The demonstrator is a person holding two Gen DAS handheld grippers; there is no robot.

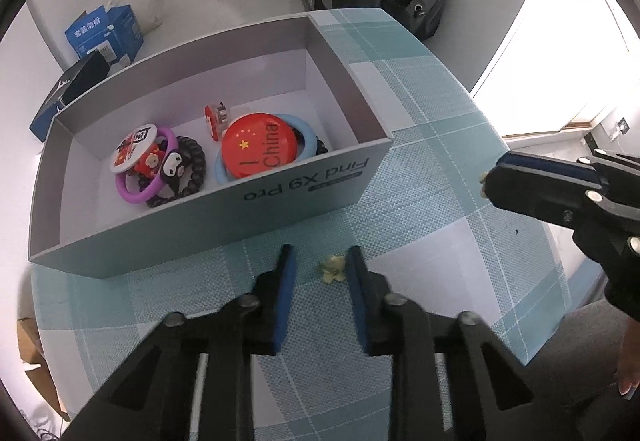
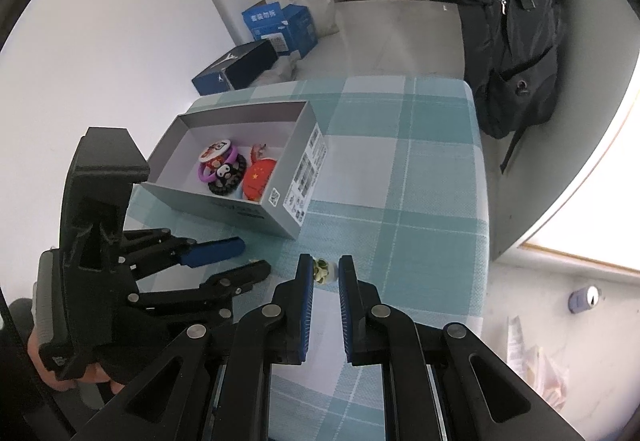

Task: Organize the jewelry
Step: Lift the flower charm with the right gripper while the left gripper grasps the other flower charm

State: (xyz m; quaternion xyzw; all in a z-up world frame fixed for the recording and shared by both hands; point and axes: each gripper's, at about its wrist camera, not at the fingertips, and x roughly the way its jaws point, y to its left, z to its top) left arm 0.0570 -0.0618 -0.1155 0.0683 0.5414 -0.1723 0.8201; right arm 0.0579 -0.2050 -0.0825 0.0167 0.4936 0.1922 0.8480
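Right wrist: right tool (image 2: 325, 269) parted around small charm (image 2: 321, 269) | left tool (image 1: 320, 261) parted | charm's axis unclear

My tongs (image 1: 320, 265) are black with blue pads. The table (image 1: 440, 145) wears a teal-and-white plaid cloth. My grey box (image 1: 224, 217) holds a red badge (image 1: 256, 149) with yellow stars, a purple ring (image 1: 136, 193) and a pale-blue ring (image 1: 308, 145).

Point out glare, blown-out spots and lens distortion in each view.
Left wrist view: window blown out white, glossy red badge catching a soft sheen, box edges bowed by the fisheye. Right wrist view: bright window at right overexposed, checked tablecloth lines curving, dark vignette at corners.
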